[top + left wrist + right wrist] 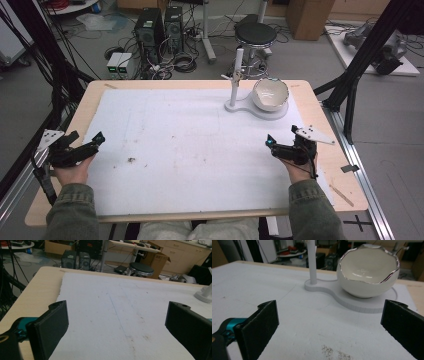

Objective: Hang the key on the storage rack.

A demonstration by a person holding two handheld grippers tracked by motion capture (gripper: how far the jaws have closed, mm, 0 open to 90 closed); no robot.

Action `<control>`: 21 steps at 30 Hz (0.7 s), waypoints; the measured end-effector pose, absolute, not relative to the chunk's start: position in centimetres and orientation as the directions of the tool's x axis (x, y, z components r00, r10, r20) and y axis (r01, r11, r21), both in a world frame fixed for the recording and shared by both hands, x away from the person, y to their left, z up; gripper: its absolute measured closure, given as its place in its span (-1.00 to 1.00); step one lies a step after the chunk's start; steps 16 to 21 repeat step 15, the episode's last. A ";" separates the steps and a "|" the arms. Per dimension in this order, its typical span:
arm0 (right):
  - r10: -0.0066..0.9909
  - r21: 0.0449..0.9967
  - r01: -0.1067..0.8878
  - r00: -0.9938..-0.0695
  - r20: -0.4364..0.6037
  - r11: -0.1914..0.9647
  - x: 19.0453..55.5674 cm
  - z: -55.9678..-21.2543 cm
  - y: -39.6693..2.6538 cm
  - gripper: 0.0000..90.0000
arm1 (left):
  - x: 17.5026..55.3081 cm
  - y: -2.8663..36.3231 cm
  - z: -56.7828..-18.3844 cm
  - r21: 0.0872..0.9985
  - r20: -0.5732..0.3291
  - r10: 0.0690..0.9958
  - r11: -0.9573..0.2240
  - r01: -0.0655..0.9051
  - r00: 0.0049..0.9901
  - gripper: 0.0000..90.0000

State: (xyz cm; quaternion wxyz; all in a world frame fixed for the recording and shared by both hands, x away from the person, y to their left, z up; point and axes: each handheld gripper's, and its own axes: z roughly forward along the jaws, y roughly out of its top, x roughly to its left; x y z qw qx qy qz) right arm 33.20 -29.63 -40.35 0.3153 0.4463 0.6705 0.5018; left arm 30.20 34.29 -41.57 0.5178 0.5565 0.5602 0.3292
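Note:
A white bowl shaped like a broken eggshell [270,94] sits on a flat white stand base [240,106] at the table's far right, beside an upright white post [236,75]. My right gripper [282,136] hovers over the mat near the right edge, a short way in front of the bowl. In the right gripper view it [329,322] is open and holds nothing, with the bowl [368,272] and post [312,262] ahead. My left gripper [89,141] is at the mat's left edge. In its own view it [117,322] is open over bare mat.
A white mat [175,150] covers most of the wooden table [320,115]. A small speck of debris [131,160] lies on the mat at front left. A thin wooden stick [342,195] lies at the front right corner. A stool [255,34] stands beyond the far edge.

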 end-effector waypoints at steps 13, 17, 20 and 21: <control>0.922 0.956 0.287 -0.381 0.064 0.052 33.2 -40.9 -30.1 -0.99 | 30.3 34.1 -41.7 0.943 -0.215 0.962 0.161 0.290 0.168 -0.88; 0.925 0.957 0.286 -0.372 0.073 0.039 33.1 -40.8 -30.2 -0.99 | 30.3 34.2 -41.7 0.943 -0.217 0.962 0.162 0.292 0.168 -0.88; 0.925 0.957 0.286 -0.372 0.073 0.039 33.1 -40.8 -30.2 -0.99 | 30.3 34.2 -41.7 0.943 -0.217 0.962 0.162 0.292 0.168 -0.88; 0.925 0.957 0.286 -0.372 0.073 0.039 33.1 -40.8 -30.2 -0.99 | 30.3 34.2 -41.7 0.943 -0.217 0.962 0.162 0.292 0.168 -0.88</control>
